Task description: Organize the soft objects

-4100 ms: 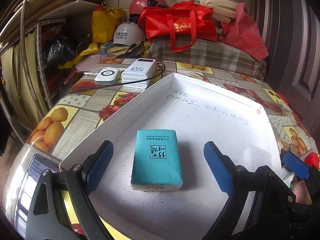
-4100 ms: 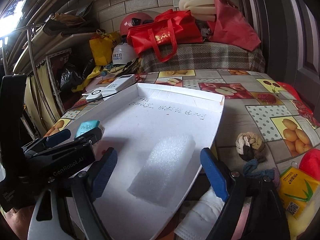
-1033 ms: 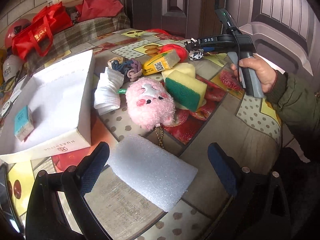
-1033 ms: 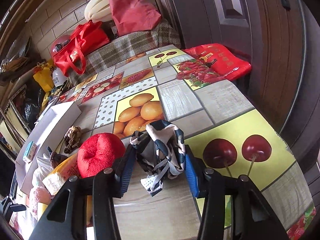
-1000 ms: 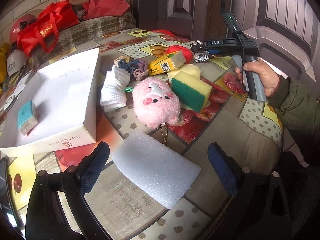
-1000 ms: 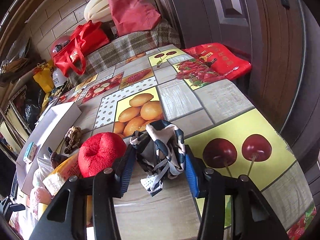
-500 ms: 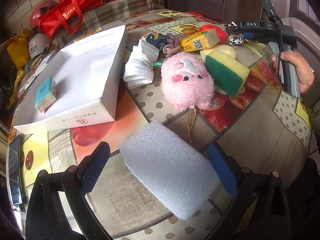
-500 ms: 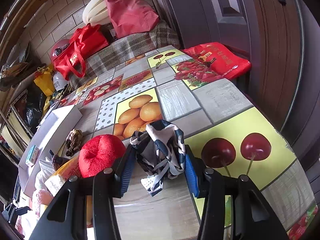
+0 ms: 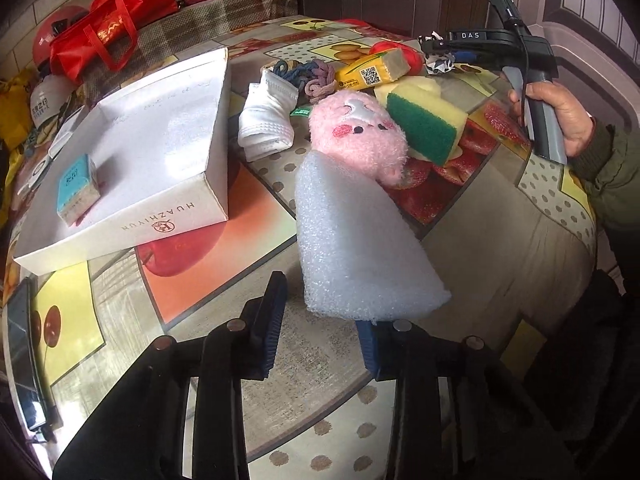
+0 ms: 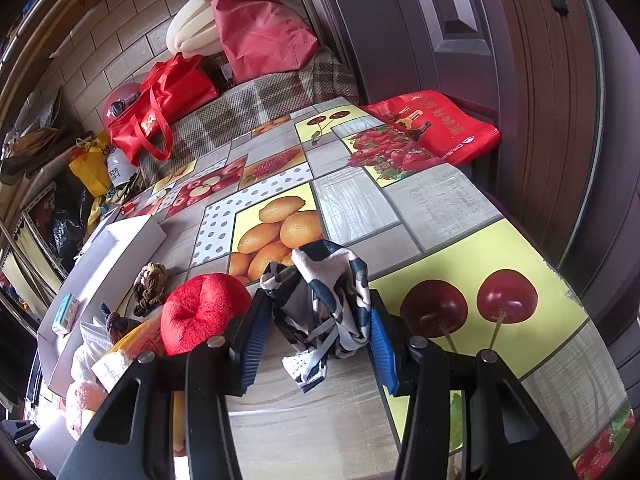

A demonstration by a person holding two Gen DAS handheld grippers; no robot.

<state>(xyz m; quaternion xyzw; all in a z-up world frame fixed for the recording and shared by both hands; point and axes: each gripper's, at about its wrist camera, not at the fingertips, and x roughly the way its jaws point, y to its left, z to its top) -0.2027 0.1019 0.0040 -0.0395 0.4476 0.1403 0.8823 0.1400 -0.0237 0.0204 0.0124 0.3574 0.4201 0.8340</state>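
My left gripper [image 9: 320, 326] is shut on the near end of a white foam block [image 9: 356, 236], which tilts up off the table toward a pink plush toy [image 9: 358, 136]. A white box lid [image 9: 176, 216] lies to the left with a teal tissue pack [image 9: 76, 188] in it. My right gripper [image 10: 314, 332] is shut on a black-and-white patterned cloth [image 10: 324, 300] above the table, next to a red plush ball [image 10: 202, 312]. The right gripper also shows in the left wrist view [image 9: 440, 56].
A yellow-green sponge [image 9: 424, 124], a white mask bundle [image 9: 268, 120], knotted ropes [image 9: 312, 76] and a yellow tissue pack [image 9: 372, 72] lie beside the toy. A phone [image 9: 22, 352] lies at the left table edge. Red bags [image 10: 160, 100] stand behind the table.
My left gripper has closed on the foam block and tipped it up from lying flat. My right gripper keeps hold of the patterned cloth, nearly still.
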